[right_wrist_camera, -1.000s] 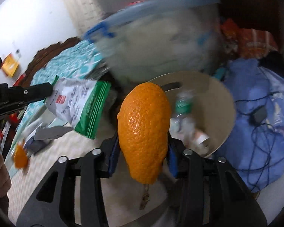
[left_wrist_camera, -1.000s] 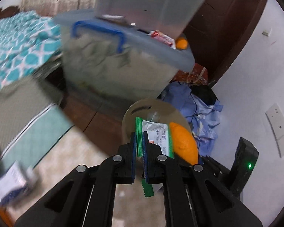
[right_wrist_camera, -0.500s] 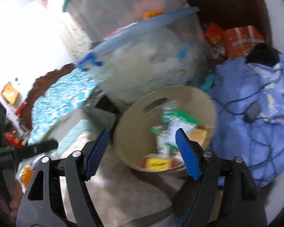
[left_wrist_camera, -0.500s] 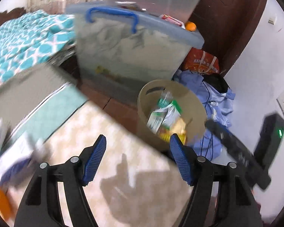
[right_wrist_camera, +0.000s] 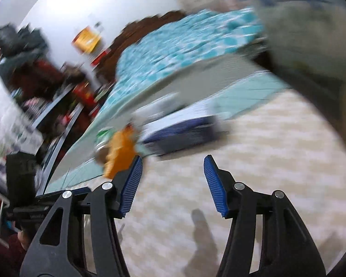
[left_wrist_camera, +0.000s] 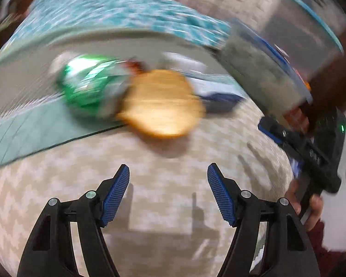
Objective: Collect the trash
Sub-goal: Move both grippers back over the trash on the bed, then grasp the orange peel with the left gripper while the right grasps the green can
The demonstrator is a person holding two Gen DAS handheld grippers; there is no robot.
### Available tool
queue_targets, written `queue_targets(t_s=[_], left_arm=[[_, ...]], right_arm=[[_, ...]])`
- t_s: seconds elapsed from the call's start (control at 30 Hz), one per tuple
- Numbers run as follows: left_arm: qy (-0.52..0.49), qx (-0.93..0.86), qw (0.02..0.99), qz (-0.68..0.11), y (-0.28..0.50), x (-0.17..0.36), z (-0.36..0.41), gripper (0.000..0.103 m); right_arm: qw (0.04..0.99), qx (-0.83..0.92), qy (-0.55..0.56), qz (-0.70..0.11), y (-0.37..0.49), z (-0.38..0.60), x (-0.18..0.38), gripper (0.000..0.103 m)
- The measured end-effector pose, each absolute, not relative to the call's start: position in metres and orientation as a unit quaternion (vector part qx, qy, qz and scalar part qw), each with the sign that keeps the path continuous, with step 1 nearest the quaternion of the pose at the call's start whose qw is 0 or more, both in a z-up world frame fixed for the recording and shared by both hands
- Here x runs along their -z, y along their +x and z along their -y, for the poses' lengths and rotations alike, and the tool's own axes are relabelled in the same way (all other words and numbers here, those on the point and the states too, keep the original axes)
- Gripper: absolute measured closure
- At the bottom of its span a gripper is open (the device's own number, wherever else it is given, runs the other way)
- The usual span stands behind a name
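Note:
Both views are motion-blurred. My left gripper [left_wrist_camera: 168, 180] is open and empty above the patterned rug. Ahead of it lie an orange peel [left_wrist_camera: 161, 105], a green and white wrapper [left_wrist_camera: 87, 90] to its left and a blue and white box [left_wrist_camera: 214, 94] to its right. My right gripper [right_wrist_camera: 171, 172] is open and empty; it also shows at the right edge of the left wrist view [left_wrist_camera: 272, 127]. In the right wrist view the orange peel [right_wrist_camera: 121, 153] lies just left of the left finger, with the blue and white box [right_wrist_camera: 182, 129] beyond. The bin is out of view.
A bed with a teal patterned cover [left_wrist_camera: 117, 11] [right_wrist_camera: 184, 50] runs behind the trash. A clear storage tub with a blue handle [left_wrist_camera: 265, 69] [right_wrist_camera: 311, 30] stands at the right. Cluttered shelves [right_wrist_camera: 46, 92] are at the left. The rug [left_wrist_camera: 173, 207] lies under both grippers.
Both grippers opened, dropping the wrapper and orange peel into the bin, then swung left away from the bin to face the trash on the floor by the bed.

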State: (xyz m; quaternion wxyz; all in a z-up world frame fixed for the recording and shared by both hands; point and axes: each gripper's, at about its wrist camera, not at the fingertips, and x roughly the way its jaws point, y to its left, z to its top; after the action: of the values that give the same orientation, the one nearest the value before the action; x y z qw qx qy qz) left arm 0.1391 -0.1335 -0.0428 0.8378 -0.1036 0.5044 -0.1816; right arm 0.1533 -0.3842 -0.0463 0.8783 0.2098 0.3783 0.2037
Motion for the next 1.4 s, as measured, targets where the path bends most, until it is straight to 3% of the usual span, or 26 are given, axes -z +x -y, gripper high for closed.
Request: queue_targets(t_s=[0.27, 0.67, 0.7, 0.73, 0.77, 0.8, 0.87, 1.1, 1.2, 1.27, 1.4], left_arm=[[-0.168, 0.201, 0.829, -0.495, 0.17, 0.052, 0.11, 0.036], [-0.16, 0.165, 0.836, -0.498, 0.206, 0.068, 0.124, 0.038], [-0.161, 0.166, 0.835, -0.499, 0.207, 0.07, 0.126, 0.041], [-0.159, 0.166, 0.836, -0.498, 0.208, 0.072, 0.128, 0.053], [-0.151, 0.171, 0.835, -0.501, 0.209, 0.073, 0.132, 0.072], [-0.15, 0.177, 0.83, -0.506, 0.208, 0.076, 0.134, 0.08], [-0.144, 0.17, 0.832, -0.508, 0.207, 0.078, 0.133, 0.088], [-0.149, 0.178, 0.833, -0.503, 0.158, 0.069, 0.099, 0.092], [-0.144, 0.155, 0.841, -0.499, 0.126, 0.066, 0.068, 0.092], [-0.145, 0.119, 0.85, -0.492, 0.109, 0.062, 0.04, 0.092], [-0.145, 0.037, 0.868, -0.473, 0.09, 0.051, -0.011, 0.092]], right_arm=[[0.849, -0.22, 0.246, -0.412, 0.197, 0.323, 0.051, 0.05], [0.849, -0.188, 0.233, -0.435, 0.209, 0.326, 0.067, 0.052], [0.849, -0.186, 0.237, -0.435, 0.207, 0.327, 0.067, 0.052], [0.85, -0.185, 0.24, -0.432, 0.205, 0.33, 0.067, 0.051], [0.852, -0.184, 0.242, -0.427, 0.203, 0.332, 0.065, 0.05], [0.854, -0.184, 0.243, -0.422, 0.2, 0.334, 0.062, 0.05], [0.863, -0.177, 0.239, -0.407, 0.192, 0.336, 0.055, 0.05], [0.871, -0.195, 0.204, -0.401, 0.193, 0.312, 0.039, 0.049], [0.871, -0.215, 0.178, -0.403, 0.2, 0.283, 0.036, 0.038], [0.875, -0.227, 0.149, -0.402, 0.208, 0.256, 0.034, 0.017], [0.879, -0.235, 0.069, -0.408, 0.237, 0.207, 0.035, 0.011]])
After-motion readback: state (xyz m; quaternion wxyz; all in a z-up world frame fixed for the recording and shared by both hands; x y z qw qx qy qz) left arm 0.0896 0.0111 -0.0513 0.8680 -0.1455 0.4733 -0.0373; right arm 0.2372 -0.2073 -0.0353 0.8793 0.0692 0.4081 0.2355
